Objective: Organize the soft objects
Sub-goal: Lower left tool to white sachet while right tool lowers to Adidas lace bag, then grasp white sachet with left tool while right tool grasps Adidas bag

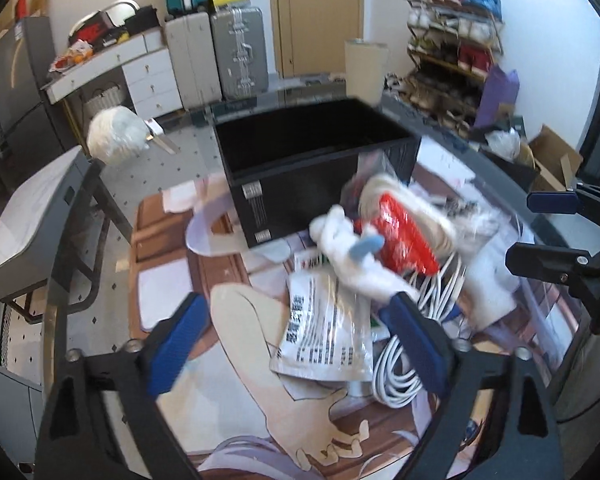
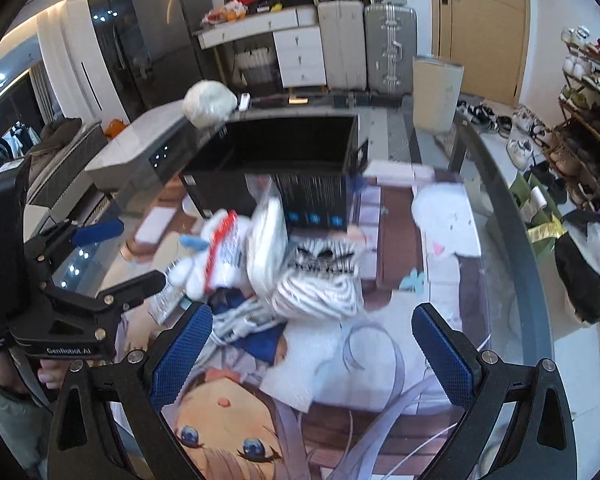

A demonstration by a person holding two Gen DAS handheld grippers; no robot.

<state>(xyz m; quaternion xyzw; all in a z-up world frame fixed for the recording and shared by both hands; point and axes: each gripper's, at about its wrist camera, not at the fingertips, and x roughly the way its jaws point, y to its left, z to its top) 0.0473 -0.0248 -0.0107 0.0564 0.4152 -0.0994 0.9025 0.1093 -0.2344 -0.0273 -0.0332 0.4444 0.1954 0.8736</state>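
A pile of soft things lies on the glass table in front of a black open box [image 1: 300, 148] [image 2: 284, 152]. A white plush toy [image 1: 356, 256] [image 2: 192, 264] with a blue part lies on the pile beside a red-and-white packet [image 1: 408, 236] [image 2: 224, 240]. A coil of white cord [image 1: 396, 376] [image 2: 316, 292] and a printed plastic bag [image 1: 324, 328] lie near it. My left gripper [image 1: 300, 344] [image 2: 116, 248] is open, its right finger just below the plush toy. My right gripper [image 2: 312, 344] [image 1: 540, 224] is open and empty, just short of the cord.
A white fluffy ball [image 1: 116, 140] [image 2: 210, 102] sits behind the box to the left. An anime-print mat [image 2: 340, 380] covers the table. A white plush [image 2: 444, 216] lies right of the box. Suitcases, a drawer desk and a shoe rack [image 1: 452, 52] stand beyond.
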